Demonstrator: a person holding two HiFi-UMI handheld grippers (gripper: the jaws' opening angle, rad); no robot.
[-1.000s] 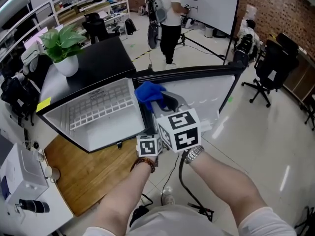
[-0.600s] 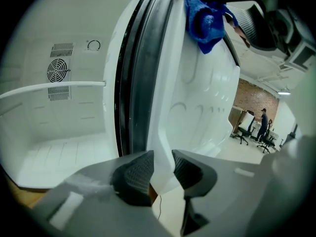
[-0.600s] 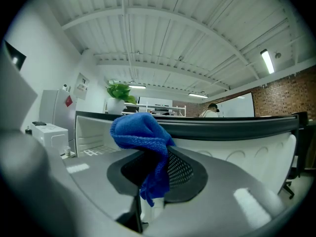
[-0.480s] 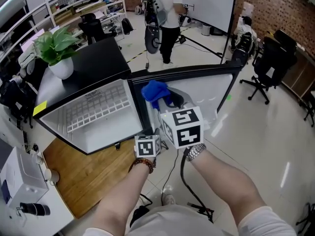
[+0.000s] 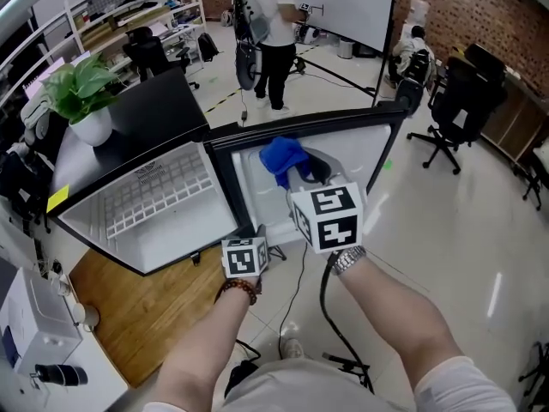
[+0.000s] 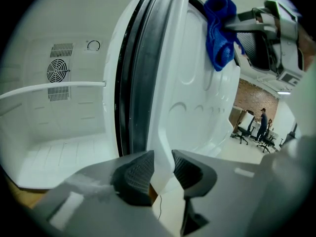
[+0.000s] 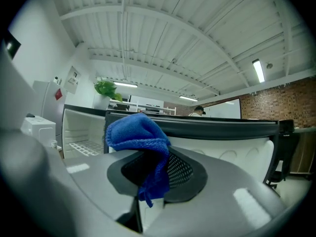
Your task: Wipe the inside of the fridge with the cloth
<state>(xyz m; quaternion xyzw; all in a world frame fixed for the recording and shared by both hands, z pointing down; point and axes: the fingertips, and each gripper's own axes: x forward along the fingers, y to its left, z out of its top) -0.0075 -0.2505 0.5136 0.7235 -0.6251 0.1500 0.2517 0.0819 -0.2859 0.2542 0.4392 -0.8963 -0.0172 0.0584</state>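
Observation:
The small fridge stands open, its white interior (image 5: 163,204) with a wire shelf on the left. Its door (image 5: 352,157) is swung out to the right. My left gripper (image 5: 258,233) sits at the door's lower corner. In the left gripper view its jaws (image 6: 163,169) have just been closing, and the pads now clamp the white door edge (image 6: 182,98). My right gripper (image 5: 298,172) is shut on a bunched blue cloth (image 5: 281,156) and holds it up by the door's inner liner. The cloth (image 7: 137,131) hangs between the pads in the right gripper view.
A potted plant (image 5: 80,101) stands on the fridge's black top. A person (image 5: 266,24) stands behind the fridge near a whiteboard. Office chairs (image 5: 459,97) are at the right. A cable (image 5: 298,286) trails on the floor below the door, and a wooden board (image 5: 146,312) lies under the fridge.
My right gripper has carried the blue cloth to the right, further over the door's inner side. My left gripper has stayed at the door's lower corner.

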